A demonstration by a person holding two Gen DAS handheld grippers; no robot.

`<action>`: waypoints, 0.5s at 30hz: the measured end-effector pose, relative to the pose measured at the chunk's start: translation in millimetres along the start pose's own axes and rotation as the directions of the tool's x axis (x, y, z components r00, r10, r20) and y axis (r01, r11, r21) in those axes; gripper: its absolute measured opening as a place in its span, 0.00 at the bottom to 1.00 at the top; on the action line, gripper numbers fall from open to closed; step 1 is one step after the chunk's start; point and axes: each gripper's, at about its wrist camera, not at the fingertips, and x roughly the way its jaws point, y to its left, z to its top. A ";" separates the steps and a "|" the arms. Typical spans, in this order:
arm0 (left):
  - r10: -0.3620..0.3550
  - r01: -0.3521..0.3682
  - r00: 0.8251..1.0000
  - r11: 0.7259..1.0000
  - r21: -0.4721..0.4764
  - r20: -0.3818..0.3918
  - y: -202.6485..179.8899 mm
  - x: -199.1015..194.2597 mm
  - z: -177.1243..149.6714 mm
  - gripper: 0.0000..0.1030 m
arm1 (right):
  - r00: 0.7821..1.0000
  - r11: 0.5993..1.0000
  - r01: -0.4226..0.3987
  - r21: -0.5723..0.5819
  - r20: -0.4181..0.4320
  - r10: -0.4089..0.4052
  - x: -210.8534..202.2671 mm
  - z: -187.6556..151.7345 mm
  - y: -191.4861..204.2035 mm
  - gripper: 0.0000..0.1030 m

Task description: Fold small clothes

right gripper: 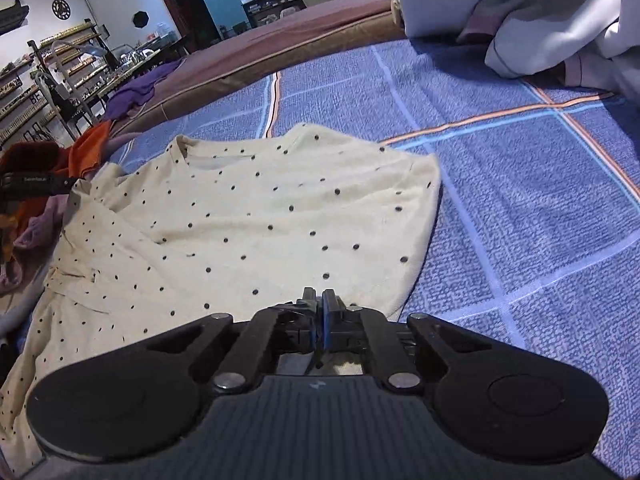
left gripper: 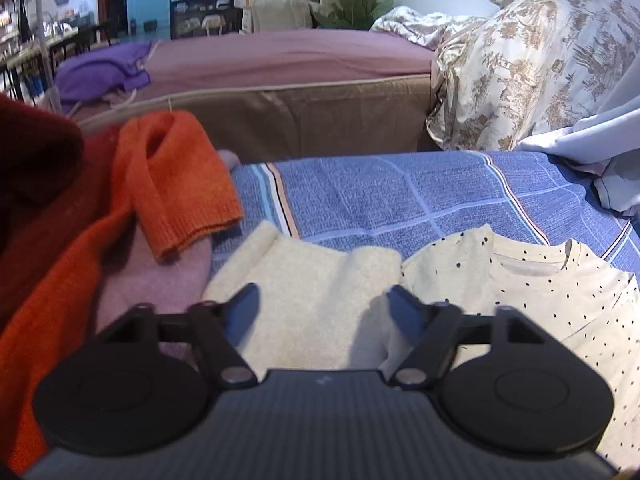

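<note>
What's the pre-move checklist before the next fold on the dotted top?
1. Right gripper closed at the hem of the dotted top: ok; cloth actually pinched: cannot tell.
2. Left gripper open, nothing gripped, over the cream sleeve: ok.
3. Top lying flat: not ok, its left side is bunched.
4. Blue bedsheet to the top's right free for folding: ok.
5. Orange sweater apart from the top: ok.
</note>
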 end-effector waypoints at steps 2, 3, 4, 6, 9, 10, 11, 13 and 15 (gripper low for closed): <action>-0.020 0.018 0.999 0.998 0.053 0.039 -11.1 -21.0 -6.5 0.95 | 0.999 1.000 0.029 0.003 0.045 -0.029 -6.5 4.8 -4.7 0.03; -0.036 0.033 0.999 0.997 0.069 0.041 -16.3 -29.4 -11.2 0.95 | 0.998 0.999 0.042 0.014 0.053 -0.043 -7.2 8.3 -8.4 0.04; -0.048 0.045 0.998 0.996 0.074 0.038 -22.3 -36.9 -17.0 0.95 | 0.998 0.999 0.043 0.026 0.041 -0.044 -5.3 9.7 -11.6 0.04; -0.065 0.065 0.998 0.994 0.084 -0.003 -33.8 -41.8 -29.1 0.94 | 0.999 0.999 0.025 0.044 -0.043 -0.023 8.0 8.3 -15.2 0.11; -0.050 0.055 0.998 0.987 0.150 -0.036 -55.4 -47.6 -49.4 0.93 | 1.000 0.999 0.014 0.044 0.001 -0.014 9.0 -2.1 -13.6 0.34; -0.031 0.038 0.999 0.985 0.166 -0.041 -62.5 -50.4 -55.4 0.93 | 1.000 0.998 0.021 0.051 0.016 -0.022 6.7 -3.6 -13.0 0.44; -0.020 0.027 0.999 0.985 0.173 -0.044 -68.4 -53.6 -59.6 0.94 | 0.999 0.998 0.032 0.061 0.035 -0.034 2.5 -4.8 -11.8 0.50; -0.025 0.034 0.998 0.983 0.181 -0.049 -79.3 -63.3 -69.6 1.00 | 0.993 0.996 0.072 0.058 0.090 -0.077 -11.8 -6.9 -6.3 0.58; -0.028 0.034 0.999 0.979 0.203 -0.033 -91.4 -75.6 -76.4 1.00 | 0.985 0.996 0.088 0.023 0.145 -0.090 -31.8 -9.4 2.1 0.68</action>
